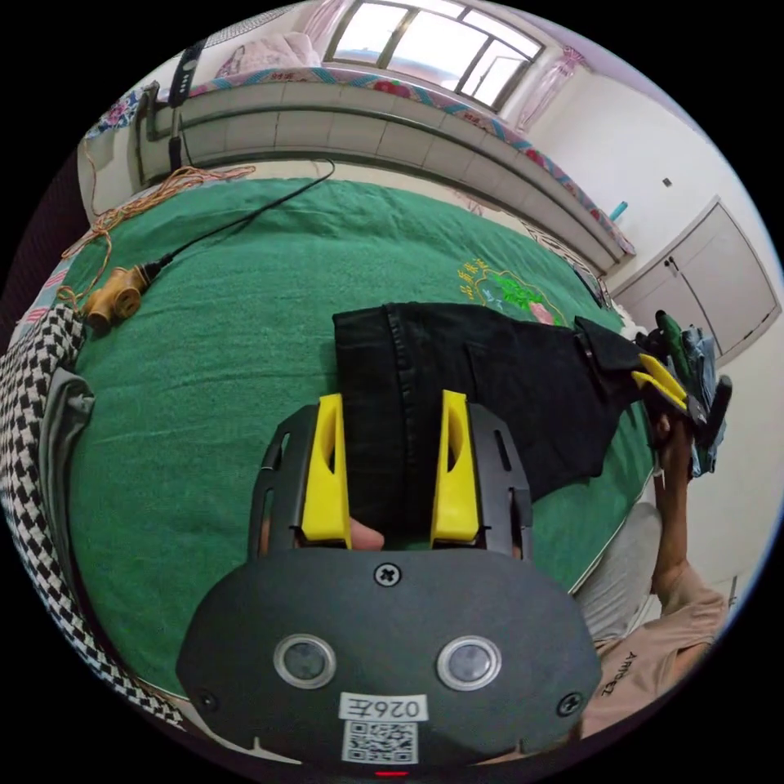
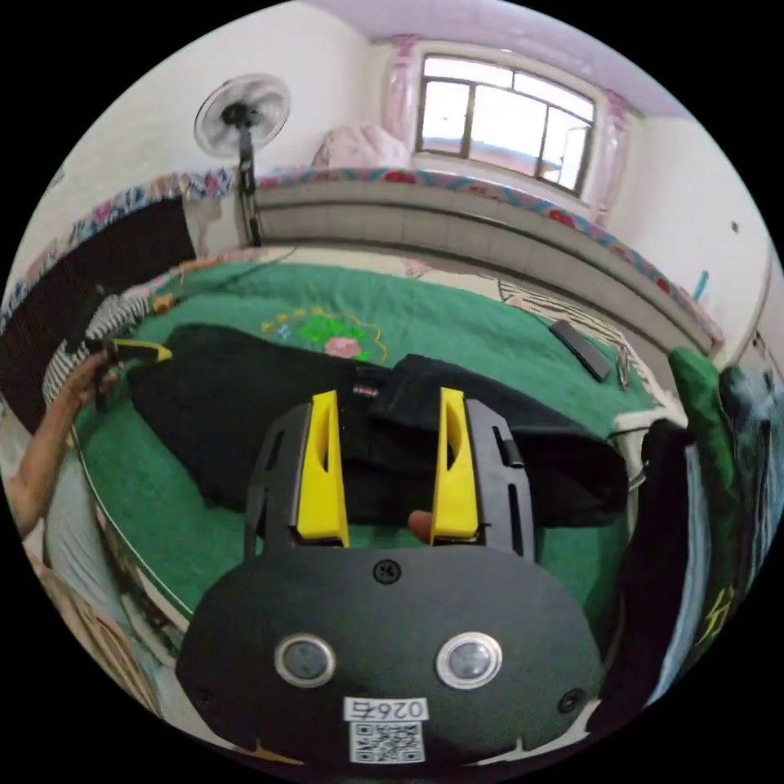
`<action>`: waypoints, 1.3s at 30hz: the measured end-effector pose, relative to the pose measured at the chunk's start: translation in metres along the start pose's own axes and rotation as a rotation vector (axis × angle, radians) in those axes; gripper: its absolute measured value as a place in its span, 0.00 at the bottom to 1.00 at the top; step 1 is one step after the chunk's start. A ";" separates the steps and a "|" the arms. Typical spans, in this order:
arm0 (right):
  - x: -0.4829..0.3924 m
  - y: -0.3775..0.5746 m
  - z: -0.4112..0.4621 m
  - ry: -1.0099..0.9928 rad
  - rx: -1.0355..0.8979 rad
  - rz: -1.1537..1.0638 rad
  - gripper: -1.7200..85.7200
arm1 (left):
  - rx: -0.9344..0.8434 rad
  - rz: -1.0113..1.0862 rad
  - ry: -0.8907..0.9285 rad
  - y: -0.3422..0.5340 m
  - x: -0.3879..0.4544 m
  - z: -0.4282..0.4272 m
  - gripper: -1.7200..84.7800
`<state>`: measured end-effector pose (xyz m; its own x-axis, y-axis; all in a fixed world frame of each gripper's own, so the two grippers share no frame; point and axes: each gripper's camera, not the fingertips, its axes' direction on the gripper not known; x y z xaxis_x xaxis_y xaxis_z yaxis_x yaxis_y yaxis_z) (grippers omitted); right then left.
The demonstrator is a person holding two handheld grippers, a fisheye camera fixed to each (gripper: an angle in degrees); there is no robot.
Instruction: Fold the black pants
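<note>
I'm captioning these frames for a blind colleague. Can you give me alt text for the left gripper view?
The left gripper, jaws open, is poised over one end of the black pants lying on a green blanket. At the pants' far end is the right gripper, with a window behind.

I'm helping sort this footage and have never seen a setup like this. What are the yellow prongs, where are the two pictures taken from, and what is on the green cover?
No robot here: a person holds a hand tool in each hand, and each tool carries a round-lens camera. The yellow prongs are that tool's two jaws.

The left gripper view looks past the left tool; its jaws stand open over one end of the black pants, which lie on the green cover. The right gripper view looks past the right tool, also open, above the other end of the pants. Nothing is clamped.

A brown plug on a cord also lies on the cover. Each tool shows small at the edge of the other's view.
</note>
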<state>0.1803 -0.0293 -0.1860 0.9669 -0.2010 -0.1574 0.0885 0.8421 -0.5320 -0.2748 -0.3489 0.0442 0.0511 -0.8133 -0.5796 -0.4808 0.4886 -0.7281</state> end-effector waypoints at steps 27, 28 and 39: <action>0.209 0.179 0.002 0.471 -0.092 0.562 0.10 | 0.285 -0.117 -0.087 0.038 -0.099 -0.129 0.18; 0.208 0.184 0.003 0.460 -0.079 0.564 0.11 | 0.287 -0.082 -0.090 0.039 -0.091 -0.130 0.19; 0.209 0.179 0.136 -0.157 -0.153 0.528 0.15 | -0.100 0.037 -0.225 -0.009 -0.045 -0.038 0.22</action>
<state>0.4311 0.1471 -0.2008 0.8956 0.3140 -0.3153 -0.4407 0.7237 -0.5311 -0.3058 -0.3284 0.0907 0.2206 -0.6990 -0.6802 -0.5693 0.4741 -0.6717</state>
